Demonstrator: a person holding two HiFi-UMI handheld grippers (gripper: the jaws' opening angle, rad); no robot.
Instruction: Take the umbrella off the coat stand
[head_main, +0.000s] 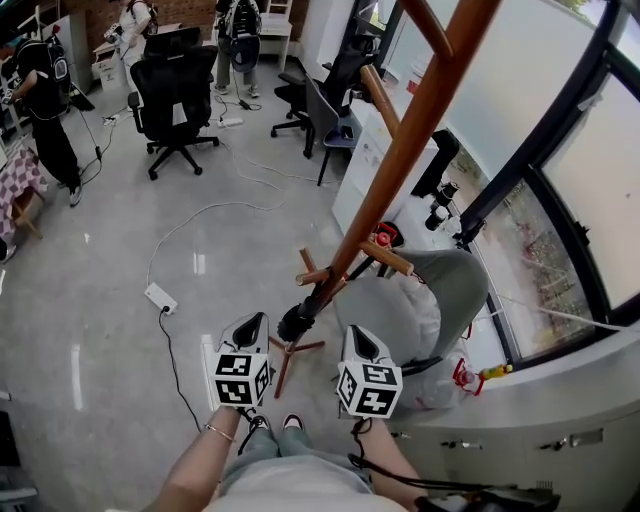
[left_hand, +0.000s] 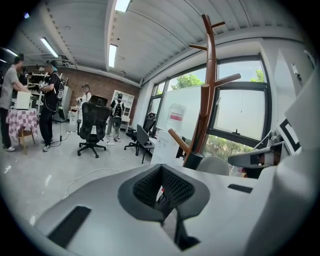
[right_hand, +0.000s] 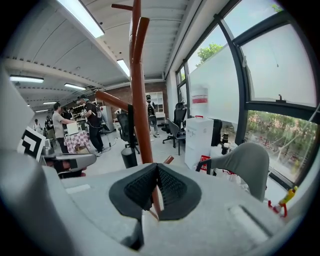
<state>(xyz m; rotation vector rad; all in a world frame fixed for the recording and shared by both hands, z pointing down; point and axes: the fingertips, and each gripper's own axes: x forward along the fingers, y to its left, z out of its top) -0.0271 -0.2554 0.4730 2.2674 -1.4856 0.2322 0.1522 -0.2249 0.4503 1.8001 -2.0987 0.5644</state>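
The brown wooden coat stand (head_main: 400, 150) rises from its crossed feet (head_main: 290, 352) just ahead of me, with short pegs low on the pole. A short black folded umbrella (head_main: 297, 322) hangs against the pole near the lowest pegs. It also shows in the left gripper view as the black umbrella (left_hand: 194, 160) and in the right gripper view as the black umbrella (right_hand: 129, 157). My left gripper (head_main: 254, 320) is shut and empty, just left of the umbrella. My right gripper (head_main: 356, 336) is to its right, shut and empty. Neither touches it.
A grey padded chair (head_main: 440, 290) stands right behind the stand by the window. A white counter (head_main: 560, 410) runs along the right. A white power strip (head_main: 160, 297) with cables lies on the floor to the left. Black office chairs (head_main: 175, 95) and people stand far back.
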